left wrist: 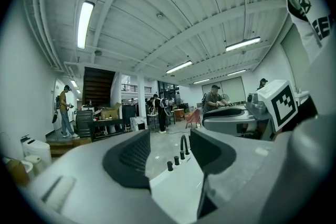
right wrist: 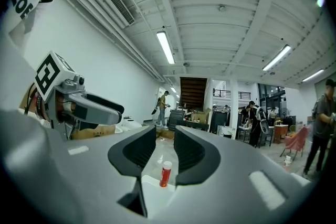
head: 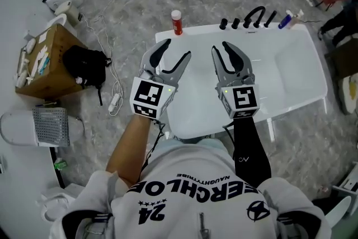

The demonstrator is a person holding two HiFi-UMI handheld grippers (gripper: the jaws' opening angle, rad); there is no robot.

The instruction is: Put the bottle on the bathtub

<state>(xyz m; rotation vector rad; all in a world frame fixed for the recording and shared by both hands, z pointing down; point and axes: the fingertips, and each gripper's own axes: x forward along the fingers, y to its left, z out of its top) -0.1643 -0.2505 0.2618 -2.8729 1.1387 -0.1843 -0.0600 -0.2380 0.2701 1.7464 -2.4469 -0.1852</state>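
A small red bottle [head: 177, 22] with a white cap stands upright on the far left corner of the white bathtub [head: 292, 73]. My left gripper [head: 174, 52] hangs over the tub's near left part, jaws open and empty. Beside it my right gripper [head: 221, 47] is also open, jaws closer together, nothing between them. Both are well short of the bottle. In the right gripper view the bottle [right wrist: 166, 173] shows far off, in line with the gap of the jaws [right wrist: 165, 152]. The left gripper view looks between its jaws [left wrist: 170, 152] at the tub's tap [left wrist: 184, 144].
A black tap with knobs [head: 251, 17] and a blue-tipped item [head: 285, 20] sit on the tub's back rim. On the floor to the left are a cardboard box [head: 47, 61], a black bag [head: 84, 64], a white cable [head: 114, 99] and a mesh bin [head: 50, 126]. People stand far off.
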